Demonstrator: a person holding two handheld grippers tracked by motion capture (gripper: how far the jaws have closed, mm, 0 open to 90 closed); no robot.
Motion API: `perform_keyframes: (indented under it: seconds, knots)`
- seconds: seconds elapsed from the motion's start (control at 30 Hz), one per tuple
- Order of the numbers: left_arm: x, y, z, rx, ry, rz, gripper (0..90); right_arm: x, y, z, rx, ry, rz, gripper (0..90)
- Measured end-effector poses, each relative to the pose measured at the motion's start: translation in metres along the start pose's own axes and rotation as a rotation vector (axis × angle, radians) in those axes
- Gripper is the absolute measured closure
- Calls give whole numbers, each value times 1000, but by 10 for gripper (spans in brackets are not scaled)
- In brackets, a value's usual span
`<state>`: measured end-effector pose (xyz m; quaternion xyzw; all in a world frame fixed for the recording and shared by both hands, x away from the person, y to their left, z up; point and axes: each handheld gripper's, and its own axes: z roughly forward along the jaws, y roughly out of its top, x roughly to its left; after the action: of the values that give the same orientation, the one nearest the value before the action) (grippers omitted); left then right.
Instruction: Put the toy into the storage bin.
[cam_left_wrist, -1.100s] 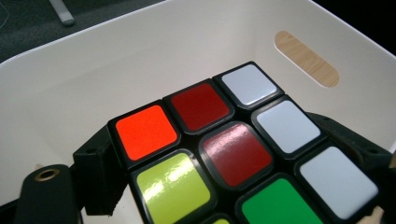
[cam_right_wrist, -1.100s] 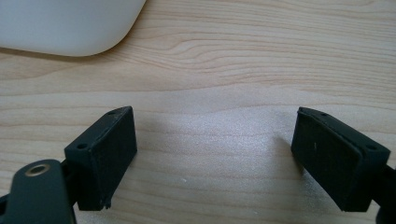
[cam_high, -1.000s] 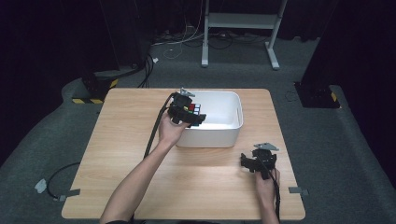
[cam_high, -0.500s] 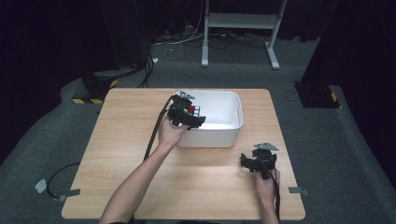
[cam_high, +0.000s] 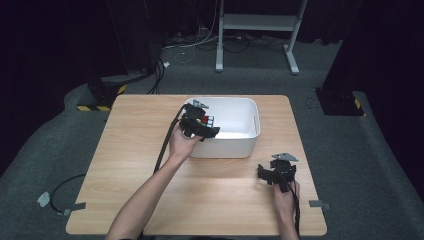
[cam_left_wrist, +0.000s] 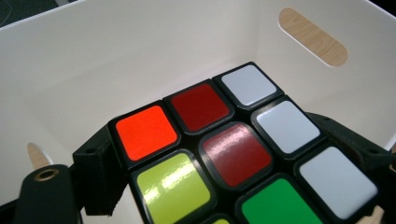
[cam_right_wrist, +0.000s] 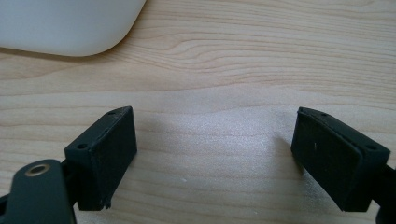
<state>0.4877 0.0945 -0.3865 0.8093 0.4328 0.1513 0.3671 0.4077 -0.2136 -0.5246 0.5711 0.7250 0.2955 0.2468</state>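
**Cube carried over the bin's near wall**

Dark grey carpet and black curtains surround the wooden bench (cam_high: 125, 165), which fills the middle of the high view. Compared with the picture from a second ago, the left gripper (cam_high: 200, 122) has moved a little to the right and farther over the rim of the white bin (cam_high: 247, 135), which sits at upper centre of the bench; the right gripper (cam_high: 277, 172) has stayed where it was at lower right.

The left gripper's jaws are clamped on the puzzle cube (cam_left_wrist: 233, 158), one jaw against each side. In the left gripper view the cube hangs above the bin's white floor, with red, orange, white, yellow-green and green tiles facing up. The bin's walls rise around it, a handle slot at upper right of that view and another at lower left, with open floor ahead of the cube.

The right gripper's jaws stand wide apart with bare wood between them, just above the bench. The bin's rounded corner lies at upper left of the right gripper view, apart from the jaws.
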Motion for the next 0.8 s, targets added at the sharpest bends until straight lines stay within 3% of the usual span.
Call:
perform_keyframes:
  seconds: [0.5,0.63,0.8]
  knots:
    - [-4,-2,7,31,-29,30,143,0,0,0,-1,0,1,140]
    - [-3,1,2,-15,-50,14,141,0,0,0,0,0,1,139]
    - [-3,0,0,-8,-49,17,137,0,0,0,-1,2,-5,138]
